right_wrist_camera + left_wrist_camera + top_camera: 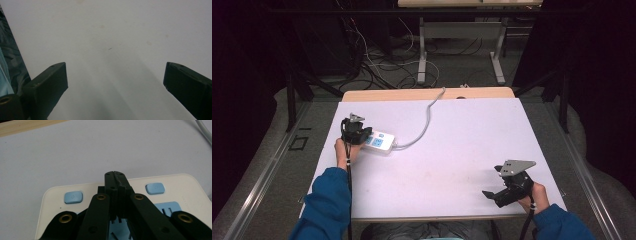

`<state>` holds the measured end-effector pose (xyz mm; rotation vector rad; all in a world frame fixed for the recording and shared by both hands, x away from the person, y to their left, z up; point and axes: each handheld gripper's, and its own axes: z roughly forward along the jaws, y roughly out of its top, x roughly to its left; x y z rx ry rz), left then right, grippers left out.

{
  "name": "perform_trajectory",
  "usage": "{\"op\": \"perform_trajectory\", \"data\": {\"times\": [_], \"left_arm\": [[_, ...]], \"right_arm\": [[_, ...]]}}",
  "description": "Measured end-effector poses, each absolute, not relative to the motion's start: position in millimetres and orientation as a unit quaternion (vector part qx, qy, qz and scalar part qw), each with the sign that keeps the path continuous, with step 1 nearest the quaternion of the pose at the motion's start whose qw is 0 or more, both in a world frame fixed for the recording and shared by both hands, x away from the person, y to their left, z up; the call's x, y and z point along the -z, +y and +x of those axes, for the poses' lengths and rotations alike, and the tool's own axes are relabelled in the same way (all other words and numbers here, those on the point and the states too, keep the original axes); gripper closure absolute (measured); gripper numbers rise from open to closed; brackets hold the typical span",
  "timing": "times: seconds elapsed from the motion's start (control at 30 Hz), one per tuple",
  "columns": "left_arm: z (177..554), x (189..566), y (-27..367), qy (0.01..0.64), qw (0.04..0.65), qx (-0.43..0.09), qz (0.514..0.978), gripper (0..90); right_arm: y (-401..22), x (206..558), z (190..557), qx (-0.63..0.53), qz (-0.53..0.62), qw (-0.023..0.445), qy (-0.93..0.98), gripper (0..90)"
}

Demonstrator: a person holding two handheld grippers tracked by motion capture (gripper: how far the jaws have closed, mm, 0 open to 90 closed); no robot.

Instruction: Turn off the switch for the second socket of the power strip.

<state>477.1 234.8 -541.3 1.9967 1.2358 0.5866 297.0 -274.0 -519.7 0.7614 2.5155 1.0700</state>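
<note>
Two tools are at work. The left tool (115, 173), clenched with jaws pressed together and nothing between them, hovers over the power strip (379, 141) at the table's (462, 150) nine o'clock. That strip is a smooth white rounded slab with pale blue buttons and sockets. The right tool (494, 187), released wide, rests at five o'clock.
</note>
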Motion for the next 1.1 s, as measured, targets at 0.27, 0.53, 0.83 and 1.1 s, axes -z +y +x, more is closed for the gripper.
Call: {"op": "perform_trajectory", "data": {"times": [0.27,0.53,0.83,1.1], "left_arm": [[476.2,542.9,235.5,0.476,0.360,-0.226,0.770,90.0],[475.8,543.4,235.2,0.476,0.362,-0.224,0.769,90.0],[475.7,542.2,237.4,0.474,0.356,-0.220,0.775,90.0],[475.7,542.1,237.5,0.474,0.355,-0.220,0.775,90.0]], "right_arm": [[-273.6,520.1,297.0,-0.371,0.267,0.152,0.877,4.9],[-273.5,520.1,297.0,-0.370,0.266,0.153,0.877,4.9],[-274.1,519.7,297.6,-0.367,0.262,0.151,0.880,4.9],[-274.0,519.6,297.6,-0.366,0.262,0.150,0.880,4.9]]}}
